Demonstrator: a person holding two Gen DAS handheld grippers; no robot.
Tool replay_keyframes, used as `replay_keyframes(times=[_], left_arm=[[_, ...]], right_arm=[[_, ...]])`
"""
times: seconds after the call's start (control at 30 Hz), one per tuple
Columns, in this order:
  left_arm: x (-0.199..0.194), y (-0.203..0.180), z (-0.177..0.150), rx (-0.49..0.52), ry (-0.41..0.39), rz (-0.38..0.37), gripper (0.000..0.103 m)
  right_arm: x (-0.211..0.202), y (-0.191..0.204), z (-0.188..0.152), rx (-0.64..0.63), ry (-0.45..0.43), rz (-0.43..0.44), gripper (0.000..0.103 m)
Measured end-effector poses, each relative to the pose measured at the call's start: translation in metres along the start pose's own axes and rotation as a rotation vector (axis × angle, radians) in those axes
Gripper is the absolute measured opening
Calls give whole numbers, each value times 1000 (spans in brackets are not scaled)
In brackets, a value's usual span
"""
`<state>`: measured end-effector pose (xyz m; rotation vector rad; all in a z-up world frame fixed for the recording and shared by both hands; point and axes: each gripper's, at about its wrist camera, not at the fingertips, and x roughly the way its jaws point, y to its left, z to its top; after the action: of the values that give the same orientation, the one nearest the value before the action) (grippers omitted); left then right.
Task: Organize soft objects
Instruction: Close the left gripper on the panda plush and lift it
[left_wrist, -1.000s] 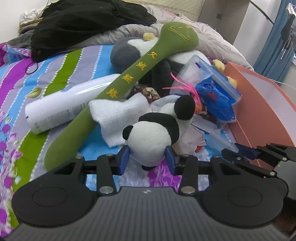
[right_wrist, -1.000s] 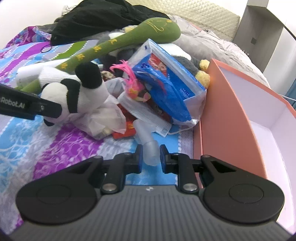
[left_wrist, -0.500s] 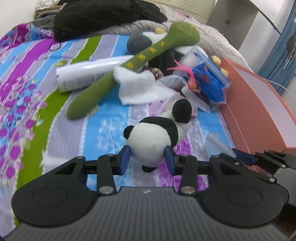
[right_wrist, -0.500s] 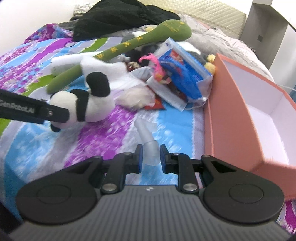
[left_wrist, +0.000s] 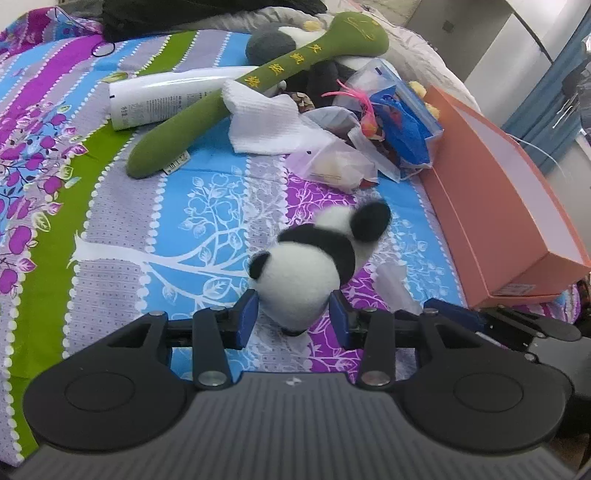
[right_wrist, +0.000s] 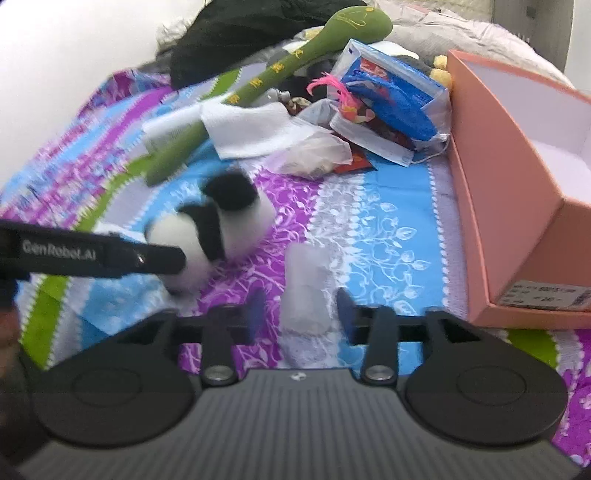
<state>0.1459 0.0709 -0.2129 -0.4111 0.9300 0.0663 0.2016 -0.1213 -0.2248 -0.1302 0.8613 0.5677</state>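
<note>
The open pink box (right_wrist: 517, 206) sits at the right edge of the striped bedspread (left_wrist: 110, 258), likely the bin for the heap beyond it. On the near sheet, the left gripper (left_wrist: 293, 317) is opening around the toy panda (left_wrist: 314, 266), pads just off its sides. The right gripper (right_wrist: 299, 306) spreads around a translucent piece (right_wrist: 304, 291), too blurred to identify.

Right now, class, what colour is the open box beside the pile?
Orange outside, white inside; the box shows best in the right wrist view.
</note>
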Motion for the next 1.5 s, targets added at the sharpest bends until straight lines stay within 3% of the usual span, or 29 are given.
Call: replay_keyframes(times=[0.03,0.33,0.43,0.5,0.57,0.73,1.17,1.5], left_arm=[[0,0,1,0,5,-1,61],[-9,2,8,52,-24,-11,69],[-9,-1,13,78,-32,-15,70],[-7,-4,16,95,-29,-21,77],[-5,-7,18,116,-26,-29,77],[6,-16,17,167,-4,-25,77],[38,-41,11,291,53,85,78],[38,-49,7,267,33,142,70]], right_arm=[[-1,0,0,-2,-12,-2,63],[12,-10,7,33,-6,10,63],[18,-11,5,49,22,25,57],[21,-12,3,64,42,39,49],[23,-13,1,75,55,51,32],[21,-14,1,56,56,56,28],[6,-32,-8,29,35,33,27],[3,-37,-14,37,25,55,27]])
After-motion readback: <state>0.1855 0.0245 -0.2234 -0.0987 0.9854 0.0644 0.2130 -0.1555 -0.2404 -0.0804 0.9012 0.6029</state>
